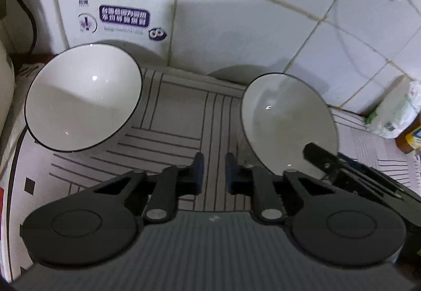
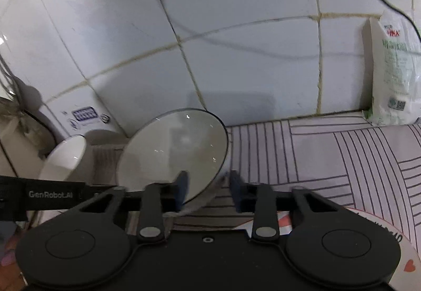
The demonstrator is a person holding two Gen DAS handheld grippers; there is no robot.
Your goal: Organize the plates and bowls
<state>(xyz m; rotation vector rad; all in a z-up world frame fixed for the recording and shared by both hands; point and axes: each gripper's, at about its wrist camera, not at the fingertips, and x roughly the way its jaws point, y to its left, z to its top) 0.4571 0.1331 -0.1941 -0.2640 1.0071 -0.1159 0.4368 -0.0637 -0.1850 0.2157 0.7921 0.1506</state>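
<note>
Bowls unstacked: left bowl (image 1: 84, 96) and right bowl (image 1: 288, 122) sit apart on the mat (image 1: 181, 112). My right gripper (image 2: 208, 189) straddles the right bowl's rim, jaws parted, not clamped. My left gripper (image 1: 214, 172) hangs open, empty; stacking looks all left.

- left claw (image 1: 214, 170): matte black linkage arms, blue pads on the fingertips (image 1: 200, 168), round black discs at each side, silver pivot screws, ribbed grey housing behind.
- right claw (image 2: 209, 189): same black arms, blue pads, silver screws, smooth black body.
- white "genrobot.ai" lettering on the left claw's black side.
</note>
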